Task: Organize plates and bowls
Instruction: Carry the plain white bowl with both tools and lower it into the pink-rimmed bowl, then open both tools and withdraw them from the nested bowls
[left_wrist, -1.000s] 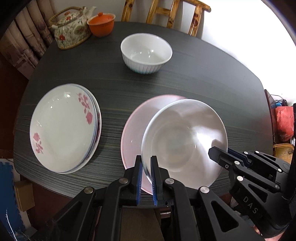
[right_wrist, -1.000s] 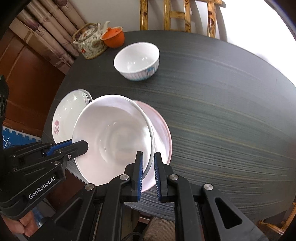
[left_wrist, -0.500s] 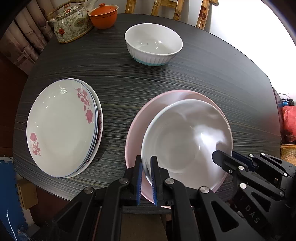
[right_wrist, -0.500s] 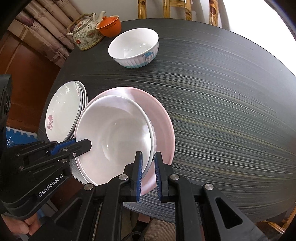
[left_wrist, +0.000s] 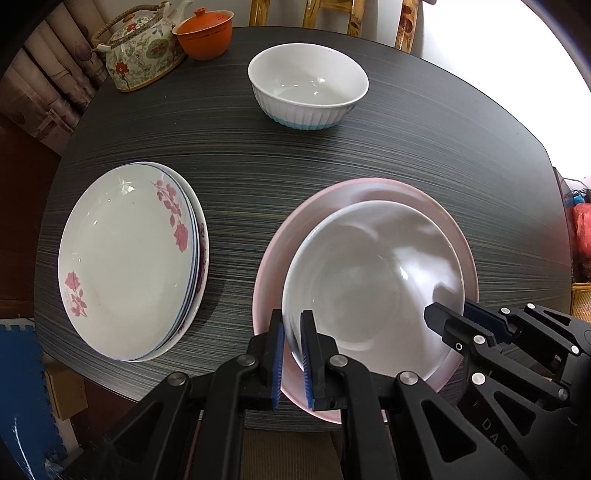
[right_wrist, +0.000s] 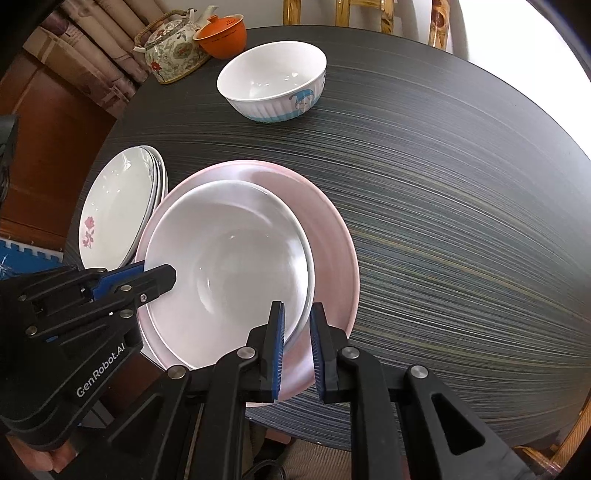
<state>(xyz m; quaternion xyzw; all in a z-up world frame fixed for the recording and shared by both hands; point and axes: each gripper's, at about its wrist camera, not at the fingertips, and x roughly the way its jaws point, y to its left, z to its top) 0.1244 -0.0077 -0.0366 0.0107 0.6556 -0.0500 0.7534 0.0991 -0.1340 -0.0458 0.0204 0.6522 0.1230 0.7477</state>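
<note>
While gripped, white bowl (left_wrist: 373, 280) sits in pink plate (left_wrist: 373, 192)

Both wrist cameras look steeply down along their own fingers from close above the near edge of the dark table (left_wrist: 332, 166). Each frames the white bowl (left_wrist: 373, 280) low and centre, with the other gripper entering from a lower corner. Both share the teapot (right_wrist: 173, 48) at upper left.
</note>
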